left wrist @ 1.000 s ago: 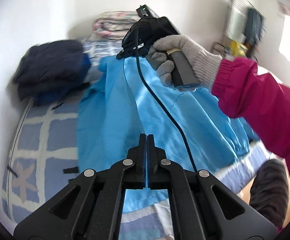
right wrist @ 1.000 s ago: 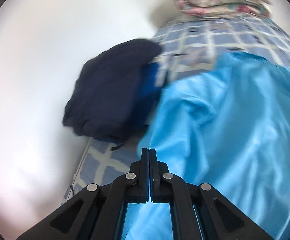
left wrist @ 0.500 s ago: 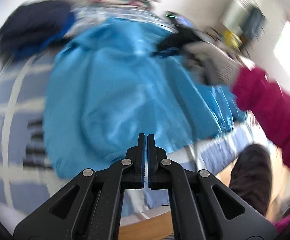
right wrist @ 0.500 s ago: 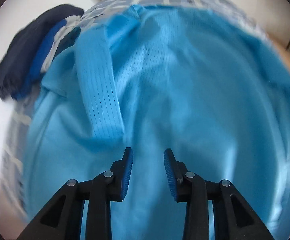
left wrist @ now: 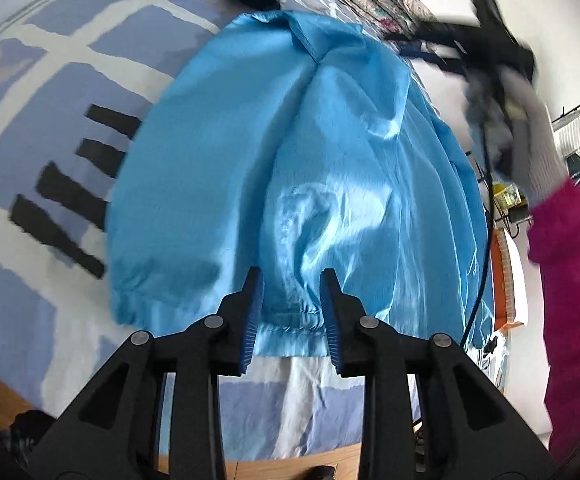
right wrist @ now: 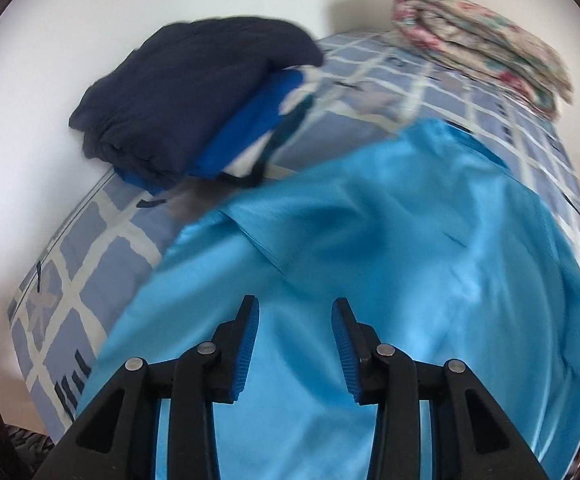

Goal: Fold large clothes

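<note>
On the bed (left wrist: pixel 30 92) lies the jacket (left wrist: pixel 290 168), spread flat; it looks thin, limp and slick, I'd say. My left tongs (left wrist: pixel 292 300), just opened partway and empty, hang over its gathered hem, the firmest hold. My right tongs (right wrist: pixel 294 336) likewise gape empty above the cloth.
</note>
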Tool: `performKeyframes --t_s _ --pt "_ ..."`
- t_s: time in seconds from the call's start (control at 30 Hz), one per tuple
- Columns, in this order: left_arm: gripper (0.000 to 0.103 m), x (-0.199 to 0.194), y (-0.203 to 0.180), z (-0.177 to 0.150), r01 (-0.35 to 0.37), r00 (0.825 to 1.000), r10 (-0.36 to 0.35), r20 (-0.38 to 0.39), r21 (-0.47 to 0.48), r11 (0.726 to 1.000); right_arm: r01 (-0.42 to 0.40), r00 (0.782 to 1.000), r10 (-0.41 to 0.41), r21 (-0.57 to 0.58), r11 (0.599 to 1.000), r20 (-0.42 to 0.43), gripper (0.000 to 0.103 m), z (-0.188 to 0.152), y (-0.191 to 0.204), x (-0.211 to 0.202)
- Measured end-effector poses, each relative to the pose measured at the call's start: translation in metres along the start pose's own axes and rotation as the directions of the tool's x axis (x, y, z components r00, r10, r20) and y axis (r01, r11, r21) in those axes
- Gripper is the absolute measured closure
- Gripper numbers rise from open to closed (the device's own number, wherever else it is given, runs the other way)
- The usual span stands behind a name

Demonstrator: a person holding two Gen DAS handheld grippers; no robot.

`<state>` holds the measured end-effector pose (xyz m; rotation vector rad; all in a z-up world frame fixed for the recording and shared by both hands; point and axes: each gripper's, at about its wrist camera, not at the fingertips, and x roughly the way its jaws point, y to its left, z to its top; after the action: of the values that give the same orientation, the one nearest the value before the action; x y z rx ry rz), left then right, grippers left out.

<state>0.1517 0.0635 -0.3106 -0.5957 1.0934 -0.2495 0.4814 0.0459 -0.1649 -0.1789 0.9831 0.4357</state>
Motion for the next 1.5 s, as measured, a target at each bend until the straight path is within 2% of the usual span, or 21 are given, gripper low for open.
performKeyframes --t_s 0.1,0.17,0.23,0.27,0.37,0.47,0.57,0.6,0.63,0.77,0.93,1.0,1.07,1.13,1.27,1.4,1.5 --pt "0.076 0.012 0.000 0.000 -0.005 1.000 0.005 -0.018 -0.012 1.000 -0.011 0.999 0.010 -0.030 0.999 -0.043 0.063 0.020 0.013 0.034" --pt "0.076 0.019 0.004 0.003 -0.003 1.000 0.002 -0.022 -0.034 0.999 0.018 0.997 -0.021 -0.054 0.998 -0.071 0.063 0.028 0.021 0.058" --pt "0.085 0.024 0.008 0.003 -0.013 1.000 0.012 -0.018 -0.054 0.998 0.039 0.994 -0.045 -0.060 0.997 -0.100 0.063 0.033 0.025 0.080" --pt "0.093 0.025 0.011 0.002 -0.002 1.000 0.001 -0.018 -0.071 0.997 0.046 0.992 -0.052 -0.059 0.997 -0.112 0.063 0.035 0.025 0.092" --pt "0.100 0.027 0.020 0.000 0.081 0.996 -0.084 -0.019 -0.124 0.989 0.038 0.991 -0.040 -0.021 0.999 -0.128 0.063 0.038 0.021 0.114" --pt "0.103 0.023 0.018 -0.001 0.087 0.996 -0.089 -0.011 -0.108 0.990 0.063 0.988 -0.066 -0.026 0.998 -0.140 0.063 0.039 0.020 0.129" --pt "0.103 0.010 0.016 -0.002 0.118 0.993 -0.118 0.006 -0.110 0.987 0.094 0.983 -0.098 -0.031 0.995 -0.153 0.093 0.040 0.019 0.136" --pt "0.103 0.004 0.015 -0.003 0.115 0.993 -0.114 0.016 -0.101 0.988 0.086 0.985 -0.088 -0.024 0.996 -0.151 0.102 0.041 0.018 0.134" --pt "0.103 -0.003 0.013 -0.003 0.109 0.994 -0.107 0.029 -0.087 0.990 0.076 0.986 -0.077 -0.014 0.997 -0.147 0.103 0.043 0.017 0.130" --pt "0.103 -0.038 0.016 -0.009 0.096 0.992 -0.090 0.084 -0.069 0.993 0.065 0.993 -0.065 0.003 0.998 -0.094 0.103 0.054 0.017 0.107" --pt "0.103 -0.064 0.044 -0.026 0.063 0.993 -0.048 0.111 -0.141 0.988 -0.012 0.999 0.014 0.052 0.999 -0.048 0.103 0.072 0.024 0.089" --pt "0.103 -0.070 0.055 -0.031 0.022 0.992 -0.002 0.122 -0.162 0.987 -0.035 0.999 0.037 0.047 0.998 -0.026 0.103 0.081 0.032 0.085" --pt "0.103 -0.064 0.061 -0.034 -0.024 0.993 0.044 0.111 -0.179 0.984 -0.056 0.998 0.057 0.055 0.997 -0.010 0.103 0.089 0.037 0.087" --pt "0.103 -0.060 0.068 -0.034 -0.037 0.994 0.058 0.097 -0.210 0.977 -0.069 0.998 0.069 0.078 0.995 -0.002 0.103 0.093 0.043 0.094" --pt "0.103 -0.055 0.063 -0.038 -0.094 0.991 0.111 0.078 -0.194 0.977 -0.028 0.999 0.031 0.071 0.997 -0.034 0.103 0.094 0.054 0.124" --pt "0.103 -0.058 0.057 -0.039 -0.113 0.988 0.132 0.085 -0.201 0.973 -0.003 0.999 0.006 0.077 0.997 -0.037 0.103 0.094 0.063 0.143" --pt "0.103 -0.060 0.056 -0.041 -0.102 0.989 0.122 0.077 -0.224 0.969 -0.003 0.999 0.007 0.081 0.997 -0.042 0.103 0.091 0.063 0.150"
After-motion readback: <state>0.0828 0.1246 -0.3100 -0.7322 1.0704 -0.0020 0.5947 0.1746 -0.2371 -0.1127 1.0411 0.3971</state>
